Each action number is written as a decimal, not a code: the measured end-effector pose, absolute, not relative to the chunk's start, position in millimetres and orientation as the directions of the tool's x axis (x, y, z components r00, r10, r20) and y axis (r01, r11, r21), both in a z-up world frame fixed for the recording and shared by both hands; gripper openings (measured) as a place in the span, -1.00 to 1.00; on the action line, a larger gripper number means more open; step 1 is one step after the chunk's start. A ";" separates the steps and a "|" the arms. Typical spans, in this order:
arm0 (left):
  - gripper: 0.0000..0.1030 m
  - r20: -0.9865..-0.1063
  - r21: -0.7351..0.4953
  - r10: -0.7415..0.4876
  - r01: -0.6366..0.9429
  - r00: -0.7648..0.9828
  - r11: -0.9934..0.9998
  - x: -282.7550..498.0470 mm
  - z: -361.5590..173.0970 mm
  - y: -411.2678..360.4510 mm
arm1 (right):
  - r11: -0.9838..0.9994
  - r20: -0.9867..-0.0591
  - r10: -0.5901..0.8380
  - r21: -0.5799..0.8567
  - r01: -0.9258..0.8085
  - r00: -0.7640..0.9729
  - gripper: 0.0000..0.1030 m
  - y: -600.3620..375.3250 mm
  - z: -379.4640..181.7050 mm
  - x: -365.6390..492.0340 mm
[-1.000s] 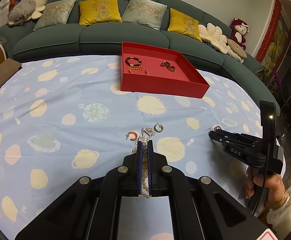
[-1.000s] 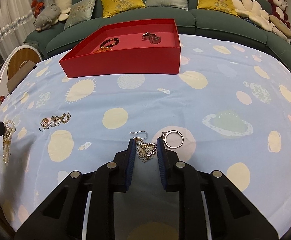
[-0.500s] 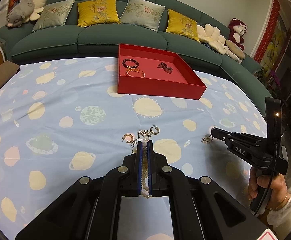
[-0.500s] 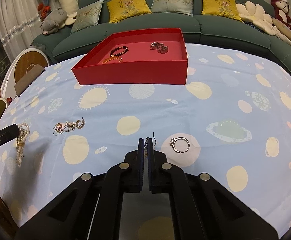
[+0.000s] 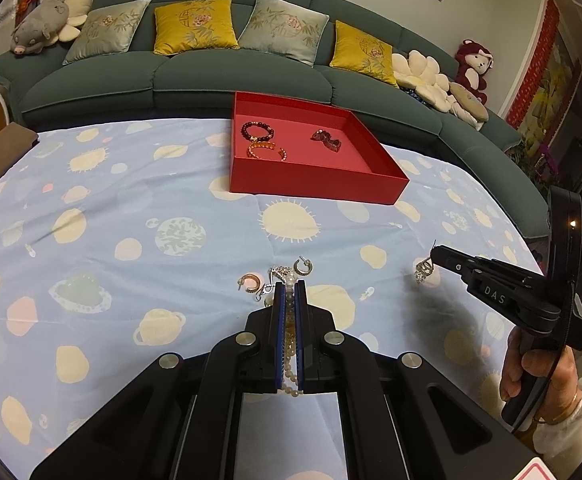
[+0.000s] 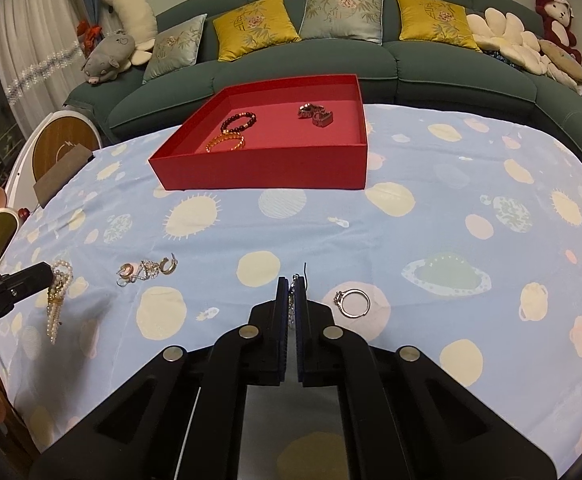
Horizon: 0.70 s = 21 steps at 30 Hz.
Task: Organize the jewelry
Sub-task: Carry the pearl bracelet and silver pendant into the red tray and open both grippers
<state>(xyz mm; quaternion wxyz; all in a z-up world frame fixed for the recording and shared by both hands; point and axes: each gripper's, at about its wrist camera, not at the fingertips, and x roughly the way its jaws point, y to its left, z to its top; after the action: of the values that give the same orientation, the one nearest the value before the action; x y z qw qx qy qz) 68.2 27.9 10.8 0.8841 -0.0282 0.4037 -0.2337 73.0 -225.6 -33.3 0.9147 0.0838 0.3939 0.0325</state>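
Note:
My left gripper [image 5: 289,285] is shut on a pearl tassel earring [image 5: 289,320], which hangs from its tip [image 6: 57,300] in the right wrist view. My right gripper [image 6: 291,282] is shut on a sparkly drop earring [image 6: 292,308], lifted off the cloth; it dangles from the jaw tip [image 5: 424,270] in the left wrist view. A red tray [image 5: 311,188] at the far side holds a dark bead bracelet [image 5: 257,131], an orange bracelet [image 5: 266,150] and a dark red piece [image 5: 326,140]. A silver ring [image 6: 353,302] lies just right of my right gripper. A cluster of hoop earrings [image 6: 149,269] lies on the cloth.
The table wears a pale blue cloth with planet prints [image 6: 451,220]. A green sofa [image 5: 211,80] with cushions and plush toys curves behind it. A brown block [image 6: 61,170] sits at the left table edge. A hand [image 5: 531,368] holds the right gripper's handle.
My right gripper closed on the drop earring and lifted it off the cloth, leaving the ring behind. The left gripper stayed put, still holding the pearl earring.

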 end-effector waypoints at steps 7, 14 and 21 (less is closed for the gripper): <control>-0.96 -0.661 -0.249 -0.463 0.409 0.590 0.878 72.5 37.1 17.2 | 0.980 -0.645 0.144 0.200 -0.016 0.751 -0.96 -225.3 6.4 74.0; -0.96 -0.621 -0.237 -0.471 0.424 0.626 0.874 96.2 75.9 2.5 | 0.977 -0.567 0.153 0.211 -0.037 0.809 -0.96 -229.3 54.8 87.1; -0.96 -0.584 -0.182 -0.474 0.463 0.659 0.867 146.7 111.3 -21.8 | 0.979 -0.490 0.138 0.197 -0.046 0.861 -0.96 -236.7 98.5 124.7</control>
<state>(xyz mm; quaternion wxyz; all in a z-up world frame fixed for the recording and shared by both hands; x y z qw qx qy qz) 146.7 -21.8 111.3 0.9107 -0.0085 0.3230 -0.2573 124.7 -236.7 98.5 0.9604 0.0893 0.2597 0.0479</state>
